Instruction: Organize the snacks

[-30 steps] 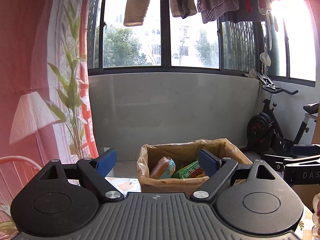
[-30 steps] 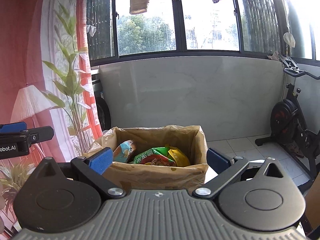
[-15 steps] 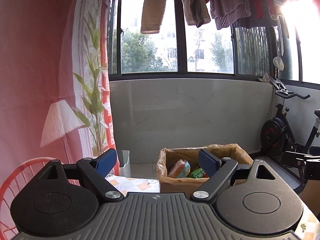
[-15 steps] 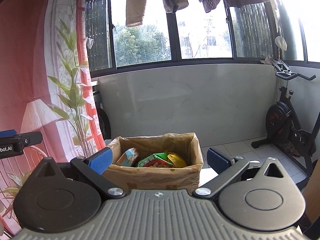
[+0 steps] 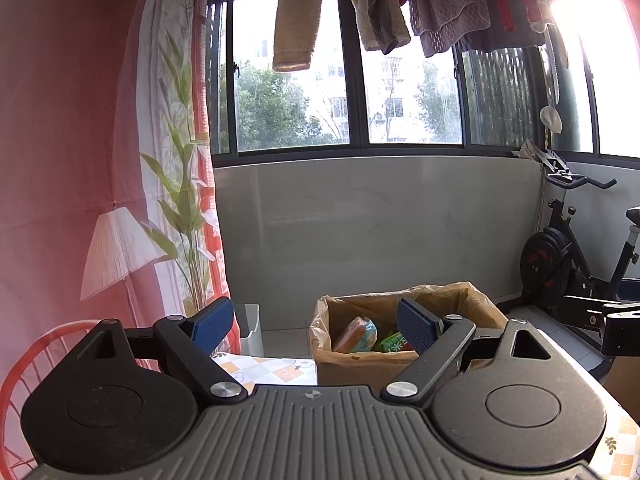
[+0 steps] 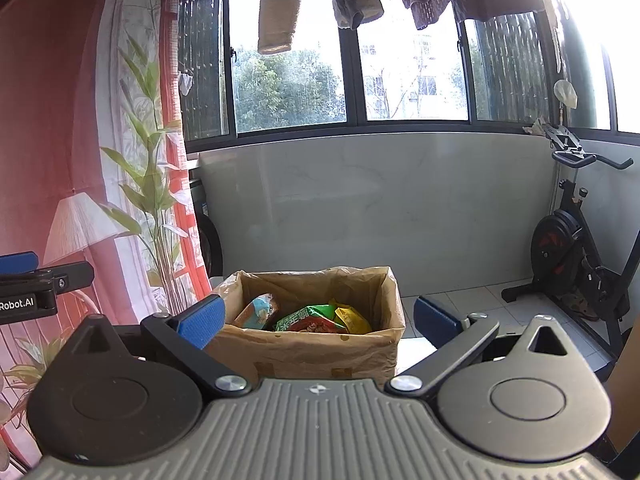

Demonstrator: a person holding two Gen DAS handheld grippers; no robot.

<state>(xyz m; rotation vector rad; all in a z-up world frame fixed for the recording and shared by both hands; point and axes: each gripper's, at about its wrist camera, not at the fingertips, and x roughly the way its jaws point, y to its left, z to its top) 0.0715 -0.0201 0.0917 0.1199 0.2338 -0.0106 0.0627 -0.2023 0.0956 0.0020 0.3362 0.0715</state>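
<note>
A brown cardboard box (image 6: pixel 312 350) lined with a plastic bag stands on the table ahead and holds several snack packets. An orange and blue packet (image 6: pixel 256 312), a green one (image 6: pixel 310 316) and a yellow one (image 6: pixel 354 320) show in the right wrist view. In the left wrist view the same box (image 5: pixel 360 368) shows the orange and blue packet (image 5: pixel 356 334) and a green packet (image 5: pixel 390 342). My left gripper (image 5: pixel 316 328) is open and empty, short of the box. My right gripper (image 6: pixel 318 318) is also open and empty, with the box seen between its fingers but farther off.
A checked tablecloth (image 5: pixel 264 370) covers the table. A white bin (image 5: pixel 250 322) stands on the floor beyond it. An exercise bike (image 6: pixel 576 264) is at the right. A red curtain (image 5: pixel 60 160) hangs at the left, and laundry (image 5: pixel 380 4) hangs before the window.
Both grippers have drawn back and risen, so the box looks smaller and lower in both views. Both have stayed open and empty.
</note>
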